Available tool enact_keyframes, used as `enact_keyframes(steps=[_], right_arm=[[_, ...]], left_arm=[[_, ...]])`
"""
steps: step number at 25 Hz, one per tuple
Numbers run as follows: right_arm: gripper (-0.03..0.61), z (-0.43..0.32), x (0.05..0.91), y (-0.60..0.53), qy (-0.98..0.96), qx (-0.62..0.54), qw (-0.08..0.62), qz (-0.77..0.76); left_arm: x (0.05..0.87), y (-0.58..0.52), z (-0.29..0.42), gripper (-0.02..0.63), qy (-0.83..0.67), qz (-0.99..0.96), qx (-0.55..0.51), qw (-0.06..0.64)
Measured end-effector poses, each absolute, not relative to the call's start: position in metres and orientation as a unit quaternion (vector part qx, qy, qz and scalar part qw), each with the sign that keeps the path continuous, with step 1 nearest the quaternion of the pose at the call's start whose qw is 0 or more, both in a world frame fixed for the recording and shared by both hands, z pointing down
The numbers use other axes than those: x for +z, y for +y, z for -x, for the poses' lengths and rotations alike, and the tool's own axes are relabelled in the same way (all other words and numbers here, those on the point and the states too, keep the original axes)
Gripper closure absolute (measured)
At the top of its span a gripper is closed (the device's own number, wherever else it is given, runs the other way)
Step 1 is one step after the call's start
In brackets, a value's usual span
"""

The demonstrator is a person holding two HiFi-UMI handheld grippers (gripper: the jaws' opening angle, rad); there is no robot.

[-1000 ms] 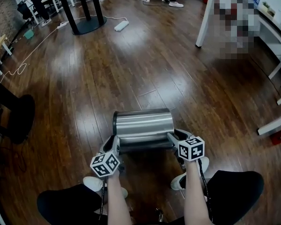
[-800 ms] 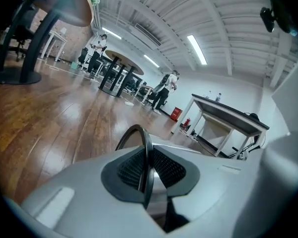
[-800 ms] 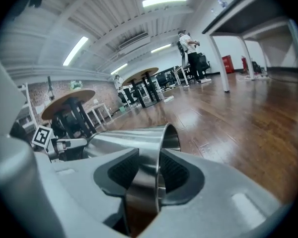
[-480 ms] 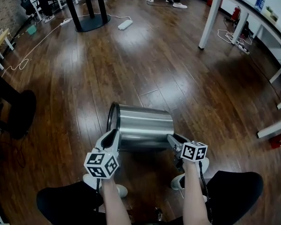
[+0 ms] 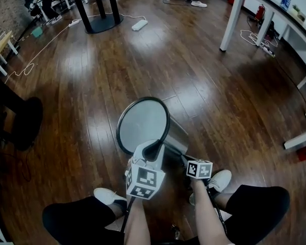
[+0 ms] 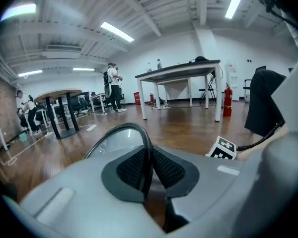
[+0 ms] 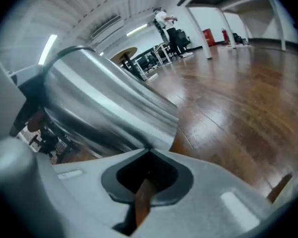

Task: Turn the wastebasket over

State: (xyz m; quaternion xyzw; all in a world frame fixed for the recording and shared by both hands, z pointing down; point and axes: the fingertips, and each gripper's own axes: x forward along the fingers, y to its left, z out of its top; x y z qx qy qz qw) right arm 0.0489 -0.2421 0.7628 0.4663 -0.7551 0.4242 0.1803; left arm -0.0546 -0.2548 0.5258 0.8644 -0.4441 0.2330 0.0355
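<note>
left gripper (image 6: 148,155) pinching wastebasket (image 5: 143,122) rim (image 6: 137,131) between pads, levering it over | right gripper (image 7: 148,175) jaws just pressed together, 0 held, tips under tilted wall as brace

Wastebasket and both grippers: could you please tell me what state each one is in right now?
wastebasket: tilted, black-rimmed end up, other end down near the floor.
left gripper: shut on the wastebasket's black rim.
right gripper: shut, at the wastebasket's lower steel edge; whether it grips that edge is unclear.
</note>
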Motion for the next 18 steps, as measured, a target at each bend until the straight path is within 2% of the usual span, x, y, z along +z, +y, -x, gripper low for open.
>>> enact_keyframes(steps=[5, 10, 13, 18], right_arm=[[0.592, -0.046, 0.784, -0.233, -0.748, 0.443, 0.172, -0.463], [0.592, -0.036, 0.798, -0.222, -0.722, 0.495, 0.08, -0.477], [0.592, -0.055, 0.797, -0.213, -0.709, 0.489, 0.055, -0.506], [0.592, -0.086, 0.775, -0.227, -0.708, 0.46, 0.034, -0.535]], left_arm=[[0.537, -0.25, 0.026, 0.551, -0.405, -0.87, 0.28, -0.019], [0.559, -0.243, 0.001, 0.548, -0.353, -0.872, 0.331, -0.076], [0.589, -0.231, -0.003, 0.543, -0.344, -0.862, 0.358, -0.1], [0.596, -0.232, -0.003, 0.535, -0.372, -0.86, 0.335, -0.102]])
